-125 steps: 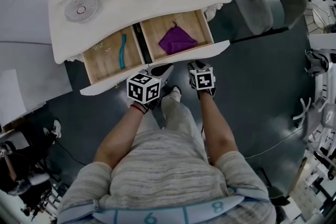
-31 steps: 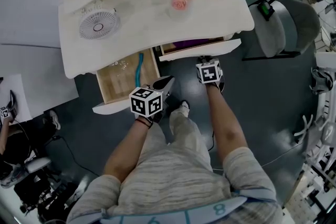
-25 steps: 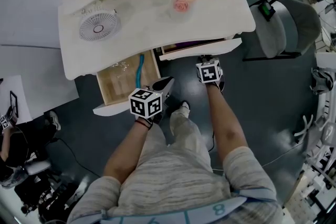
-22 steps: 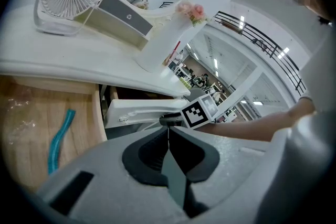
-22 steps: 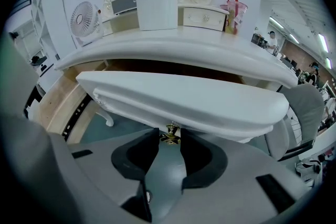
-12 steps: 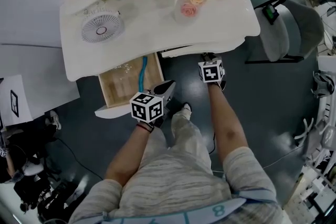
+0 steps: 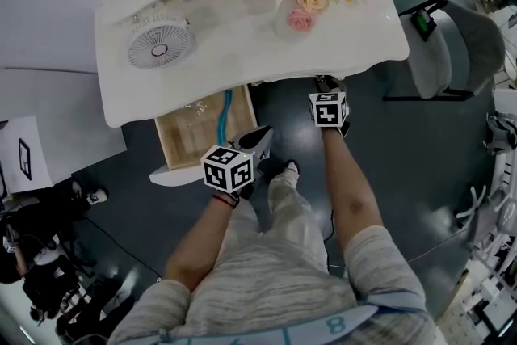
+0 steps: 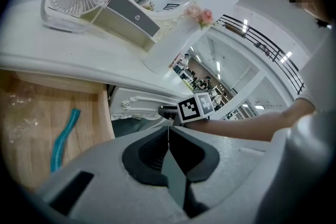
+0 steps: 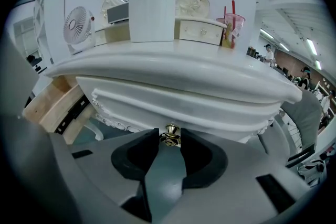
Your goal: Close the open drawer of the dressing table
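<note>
Right gripper [image 9: 169,145] pinched the brass knob [image 9: 171,136] for a push; right drawer [image 9: 173,107] sat in under the dressing table [image 7: 242,44]. Left gripper [image 8: 168,131], jaws together and empty, hung by the open left drawer [image 7: 167,143], likely next.

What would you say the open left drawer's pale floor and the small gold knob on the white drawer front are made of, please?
Pale drawer floor: probably unpainted wood or veneer, matte; faint grain shows. Small gold knob: likely polished brass-toned metal; it glints.
</note>
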Motion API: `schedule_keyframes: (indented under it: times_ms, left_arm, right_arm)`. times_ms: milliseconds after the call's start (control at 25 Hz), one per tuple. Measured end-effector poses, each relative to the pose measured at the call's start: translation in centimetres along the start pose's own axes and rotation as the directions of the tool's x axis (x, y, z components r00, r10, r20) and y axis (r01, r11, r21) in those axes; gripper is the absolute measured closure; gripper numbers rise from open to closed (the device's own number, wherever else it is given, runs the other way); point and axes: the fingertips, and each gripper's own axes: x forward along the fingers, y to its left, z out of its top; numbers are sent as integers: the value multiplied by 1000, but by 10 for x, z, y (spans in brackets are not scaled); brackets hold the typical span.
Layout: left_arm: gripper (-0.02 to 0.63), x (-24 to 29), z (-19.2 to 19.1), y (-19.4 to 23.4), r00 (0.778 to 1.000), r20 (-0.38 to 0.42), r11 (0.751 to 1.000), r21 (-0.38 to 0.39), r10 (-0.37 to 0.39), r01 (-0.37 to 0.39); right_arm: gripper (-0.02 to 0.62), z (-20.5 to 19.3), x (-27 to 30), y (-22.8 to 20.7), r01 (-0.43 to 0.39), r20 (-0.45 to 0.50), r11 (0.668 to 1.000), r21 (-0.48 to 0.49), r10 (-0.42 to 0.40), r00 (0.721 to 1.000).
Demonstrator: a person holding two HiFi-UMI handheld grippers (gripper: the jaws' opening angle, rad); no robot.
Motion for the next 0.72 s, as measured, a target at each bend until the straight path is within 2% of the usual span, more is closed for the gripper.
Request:
schedule_keyframes:
  times_ms: [360, 720]
  left_arm:
    - [586, 1, 4, 5, 1000, 15, 1000, -13, 1, -1]
    - [587, -3, 5, 6, 999, 31, 1000, -9, 4, -4]
  right_arm:
    - [474, 12, 9, -2, 2, 21, 1000, -21, -2, 1000]
    - [474, 12, 11, -2, -7, -7, 1000, -23, 7, 1000]
